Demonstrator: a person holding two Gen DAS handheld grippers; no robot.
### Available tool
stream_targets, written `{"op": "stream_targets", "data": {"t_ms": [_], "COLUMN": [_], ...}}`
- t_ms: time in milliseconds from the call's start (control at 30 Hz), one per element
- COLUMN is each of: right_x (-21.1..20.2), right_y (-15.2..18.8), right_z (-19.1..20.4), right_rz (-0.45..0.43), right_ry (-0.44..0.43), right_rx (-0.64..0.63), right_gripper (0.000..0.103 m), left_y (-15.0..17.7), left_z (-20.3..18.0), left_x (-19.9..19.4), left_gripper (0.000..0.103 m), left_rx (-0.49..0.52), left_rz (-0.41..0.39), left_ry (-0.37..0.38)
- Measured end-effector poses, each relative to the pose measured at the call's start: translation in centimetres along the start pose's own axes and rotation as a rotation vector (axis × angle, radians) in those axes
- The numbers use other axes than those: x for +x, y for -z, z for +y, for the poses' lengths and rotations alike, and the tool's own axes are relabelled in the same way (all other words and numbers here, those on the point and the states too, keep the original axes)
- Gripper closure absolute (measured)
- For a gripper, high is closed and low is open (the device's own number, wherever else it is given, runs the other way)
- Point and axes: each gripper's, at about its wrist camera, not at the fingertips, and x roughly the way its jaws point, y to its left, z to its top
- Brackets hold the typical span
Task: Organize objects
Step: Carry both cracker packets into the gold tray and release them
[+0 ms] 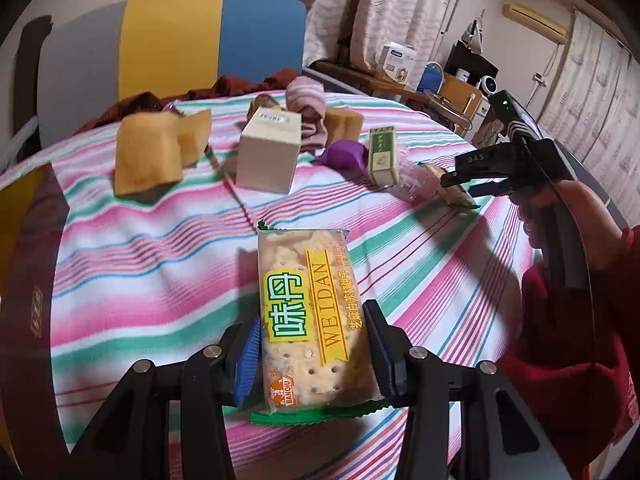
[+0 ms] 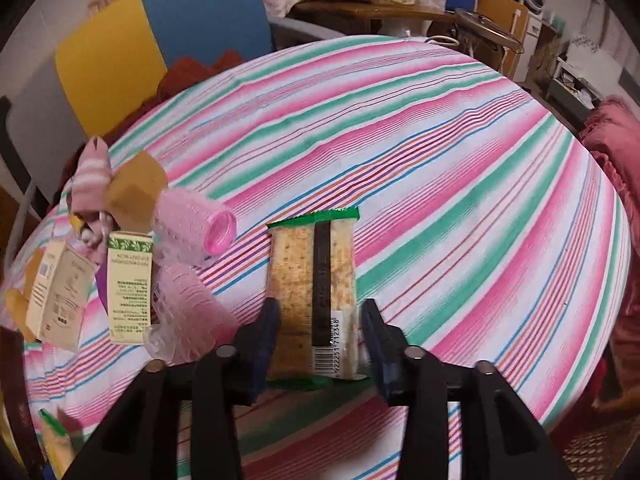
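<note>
My left gripper (image 1: 312, 320) is shut on a cracker packet (image 1: 304, 300) with a yellow label and green ends, held just above the striped sheet (image 1: 120, 240). A second cracker packet (image 2: 312, 280) lies seam side up on the sheet, between the fingers of my right gripper (image 2: 320, 306). That gripper is open, with a gap showing at its right finger (image 2: 374, 320). In the left wrist view the right gripper (image 1: 456, 184) hovers at the right edge of the clutter, held by a hand (image 1: 576, 216) in a red sleeve.
A white box (image 1: 268, 152), yellow sponges (image 1: 146, 156), a green-and-white box (image 1: 383, 156), a purple cloth (image 1: 344, 154) and a pink sock (image 1: 306, 98) lie at the far side. Pink hair rollers (image 2: 196, 224) sit left of the second packet. A grey, yellow and blue headboard (image 1: 172, 40) stands behind.
</note>
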Motion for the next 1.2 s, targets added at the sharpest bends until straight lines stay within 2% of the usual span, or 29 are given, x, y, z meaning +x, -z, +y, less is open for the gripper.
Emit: {"op": "stream_targets", "data": {"t_ms": [33, 100, 167, 200, 300, 333, 433, 633, 767, 900, 1200], "right_x": [0.4, 0.8, 0.8, 0.7, -0.1, -0.5, -2.2, -4.6, -7.6, -10.3, -14.5], "right_y": [0.0, -0.1, 0.2, 0.2, 0.3, 0.2, 0.0, 0.1, 1.1, 3.0, 10.8], "right_z": [0.3, 0.5, 0.3, 0.2, -0.4, -0.7, -2.2, -2.2, 1.3, 7.6, 22.9], "right_rz": [0.01, 0.016, 0.034, 0.034, 0.005, -0.009, -0.08, -0.14, -0.194, -0.213, -0.146], "right_ry": [0.039, 0.046, 0.021, 0.023, 0.058, 0.051, 0.009, -0.054, -0.101, -0.217, -0.495], "right_rx": [-0.02, -0.037, -0.045, -0.047, -0.035, -0.012, 0.066, 0.088, 0.007, -0.105, -0.351], "right_gripper": [0.032, 0.034, 0.055, 0.058, 0.059, 0.061, 0.061, 0.062, 0.062, 0.062, 0.062], "left_y": [0.1, 0.3, 0.4, 0.4, 0.5, 0.5, 0.5, 0.6, 0.9, 1.6, 3.9], "left_z": [0.3, 0.5, 0.5, 0.5, 0.9, 1.0, 1.4, 2.8, 4.2, 6.0, 11.6], "left_x": [0.1, 0.2, 0.1, 0.0, -0.4, -0.7, -1.9, -5.6, -7.8, -9.6, -14.3], "left_gripper": [0.055, 0.055, 0.055, 0.055, 0.055, 0.055, 0.055, 0.055, 0.055, 0.055, 0.055], "left_rx": [-0.01, -0.016, -0.009, -0.009, -0.033, -0.041, -0.049, -0.072, -0.106, -0.152, -0.268], "left_rz": [0.005, 0.005, -0.001, -0.001, -0.003, -0.007, -0.025, -0.074, -0.108, -0.127, -0.186], "left_ry": [0.005, 0.01, 0.012, 0.012, 0.029, 0.034, 0.044, 0.045, 0.031, 0.014, -0.081]}}
